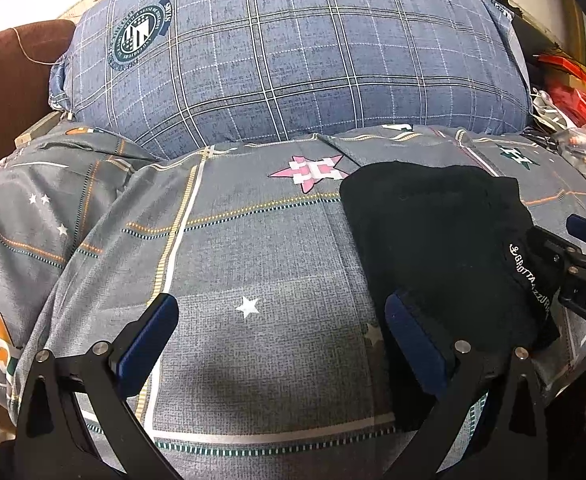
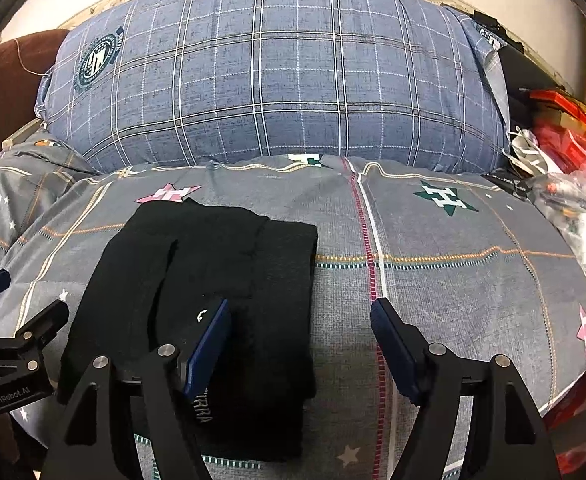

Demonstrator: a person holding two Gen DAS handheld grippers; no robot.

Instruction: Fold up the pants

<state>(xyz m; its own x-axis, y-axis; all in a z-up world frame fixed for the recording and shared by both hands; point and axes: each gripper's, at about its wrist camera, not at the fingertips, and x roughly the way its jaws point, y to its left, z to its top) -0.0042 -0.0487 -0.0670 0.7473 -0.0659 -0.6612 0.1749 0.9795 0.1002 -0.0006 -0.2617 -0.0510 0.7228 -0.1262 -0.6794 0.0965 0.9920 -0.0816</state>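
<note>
Left wrist view: your left gripper (image 1: 281, 344) is spread wide with nothing between the blue pads (image 1: 149, 344); it sits over the grey star-print quilt (image 1: 253, 240), with its right finger at the left edge of the black pants (image 1: 433, 232). The pants lie folded into a compact dark bundle on the quilt, toward its near right part in this view, a strip with white lettering along their right side. Your right gripper (image 1: 585, 272) enters from the right edge, just beside that lettered strip.

Right wrist view: your right gripper (image 2: 299, 344) is also wide apart and empty. Its left finger (image 2: 209, 344) lies over the pants (image 2: 221, 264); its right finger is over bare quilt (image 2: 453, 280). The pants sit left of the quilt's red stitched line, layered in overlapping folds. Your left gripper (image 2: 21, 340) shows at the left edge, near the bundle's left side.

A large blue plaid pillow (image 2: 273, 80) rests along the quilt's far edge. Red packaging (image 2: 565, 128) is piled past the far right corner.
</note>
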